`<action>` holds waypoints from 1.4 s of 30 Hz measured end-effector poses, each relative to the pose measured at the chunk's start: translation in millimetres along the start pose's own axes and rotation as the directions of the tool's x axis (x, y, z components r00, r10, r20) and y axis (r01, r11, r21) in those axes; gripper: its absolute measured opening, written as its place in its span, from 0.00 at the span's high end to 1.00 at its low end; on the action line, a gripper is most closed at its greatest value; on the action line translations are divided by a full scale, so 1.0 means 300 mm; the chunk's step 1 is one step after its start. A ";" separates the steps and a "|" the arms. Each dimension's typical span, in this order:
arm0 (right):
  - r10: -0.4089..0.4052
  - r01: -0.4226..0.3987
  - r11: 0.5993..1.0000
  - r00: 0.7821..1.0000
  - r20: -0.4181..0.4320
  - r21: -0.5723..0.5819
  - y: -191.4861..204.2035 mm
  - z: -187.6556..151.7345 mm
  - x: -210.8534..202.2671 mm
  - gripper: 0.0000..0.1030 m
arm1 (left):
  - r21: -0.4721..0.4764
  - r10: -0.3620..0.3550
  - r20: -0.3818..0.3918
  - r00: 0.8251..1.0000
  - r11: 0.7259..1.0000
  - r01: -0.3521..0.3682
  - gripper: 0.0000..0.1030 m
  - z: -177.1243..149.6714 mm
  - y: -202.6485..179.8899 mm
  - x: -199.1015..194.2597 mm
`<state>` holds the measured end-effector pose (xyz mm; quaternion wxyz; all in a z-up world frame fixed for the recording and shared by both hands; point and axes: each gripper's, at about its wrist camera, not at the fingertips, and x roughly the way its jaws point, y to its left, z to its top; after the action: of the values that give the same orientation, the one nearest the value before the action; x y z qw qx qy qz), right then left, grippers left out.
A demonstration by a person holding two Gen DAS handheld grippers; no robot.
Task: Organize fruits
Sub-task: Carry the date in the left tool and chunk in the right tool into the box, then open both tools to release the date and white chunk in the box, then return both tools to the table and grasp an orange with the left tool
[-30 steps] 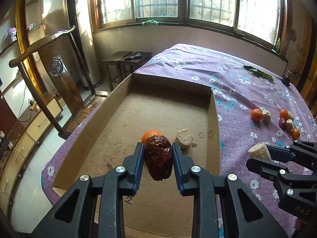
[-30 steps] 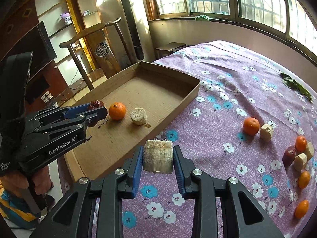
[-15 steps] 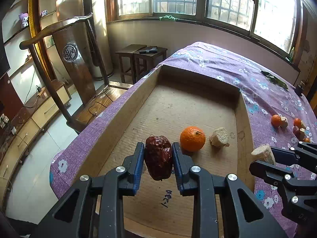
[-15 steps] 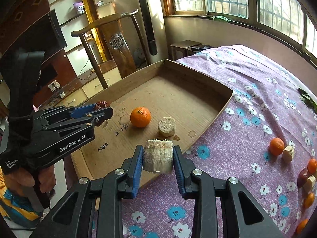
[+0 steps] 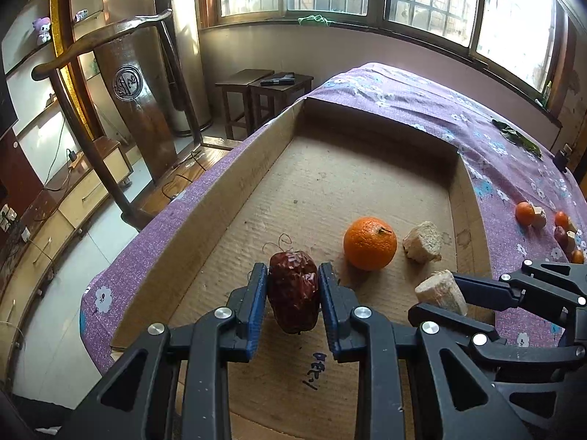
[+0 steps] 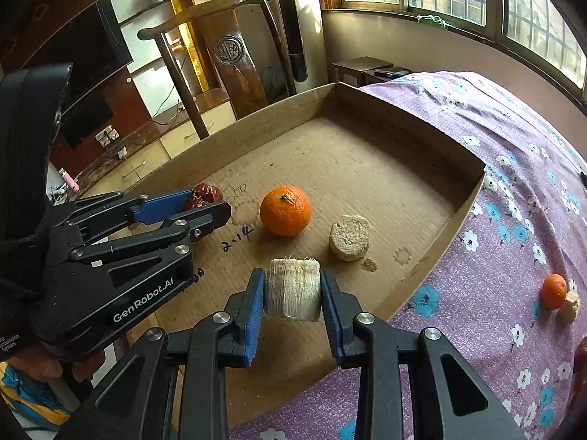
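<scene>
My left gripper [image 5: 292, 286] is shut on a wrinkled dark red date [image 5: 292, 291], held over the near part of a shallow cardboard box [image 5: 234, 187]. My right gripper [image 6: 292, 289] is shut on a pale fibrous sugarcane chunk [image 6: 292, 289], just above the box's near right area. On the box floor lie an orange [image 5: 369, 242] [image 6: 285, 211] and another pale chunk [image 5: 422, 242] [image 6: 349, 237]. In the left wrist view the right gripper [image 5: 440, 299] comes in from the right with its chunk [image 5: 441, 293]. From the right wrist view the left gripper [image 6: 209, 203] reaches in beside the orange, holding the date [image 6: 204, 195].
The box [image 6: 466, 198] sits on a bed with a purple flowered cover [image 6: 513, 242]. More oranges [image 5: 524, 213] [image 6: 554, 290], pale chunks and dates lie on the cover to the right. A wooden chair [image 5: 124, 84] and small stools [image 5: 264, 95] stand beyond the bed's left edge.
Both grippers have moved left and lower over the box, keeping their loads. The right gripper's chunk, earlier above the bedcover, now hangs over the box floor near the orange.
</scene>
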<state>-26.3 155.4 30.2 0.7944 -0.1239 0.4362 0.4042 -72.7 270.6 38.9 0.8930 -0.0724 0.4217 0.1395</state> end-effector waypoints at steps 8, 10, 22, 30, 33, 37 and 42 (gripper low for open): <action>0.005 -0.005 1.000 1.000 -0.013 0.006 -0.008 -0.002 0.037 0.67 | 0.009 0.017 -0.009 1.000 1.000 -0.017 0.73 -0.004 -0.012 0.014; 0.012 -0.012 1.000 1.000 -0.008 0.015 -0.012 -0.003 0.034 0.67 | 0.001 0.021 -0.012 1.000 1.000 -0.021 0.73 -0.005 -0.009 0.014; 0.007 -0.010 0.999 0.998 0.056 0.049 -0.038 -0.046 -0.091 0.52 | -0.010 0.026 0.061 0.998 1.000 -0.025 0.30 0.005 -0.037 -0.068; -0.058 0.044 0.991 0.992 0.111 0.123 -0.136 -0.131 -0.237 0.46 | 0.028 -0.051 0.096 0.994 0.998 0.048 0.17 0.010 -0.173 -0.128; -0.092 0.072 0.985 0.989 0.119 0.158 -0.184 -0.172 -0.285 0.46 | 0.057 -0.082 0.088 0.993 0.995 0.077 0.15 0.009 -0.248 -0.134; -0.137 0.108 0.971 0.983 0.125 0.214 -0.268 -0.229 -0.351 0.42 | 0.097 -0.132 0.072 0.989 0.987 0.125 0.14 0.002 -0.350 -0.140; -0.187 0.146 0.948 0.974 0.124 0.284 -0.371 -0.313 -0.420 0.41 | 0.148 -0.181 0.046 0.982 0.974 0.172 0.13 -0.006 -0.477 -0.132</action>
<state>-35.4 -35.0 57.6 0.8656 -0.0191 0.4150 0.2795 -53.5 126.7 70.0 0.9168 -0.0412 0.3959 0.0311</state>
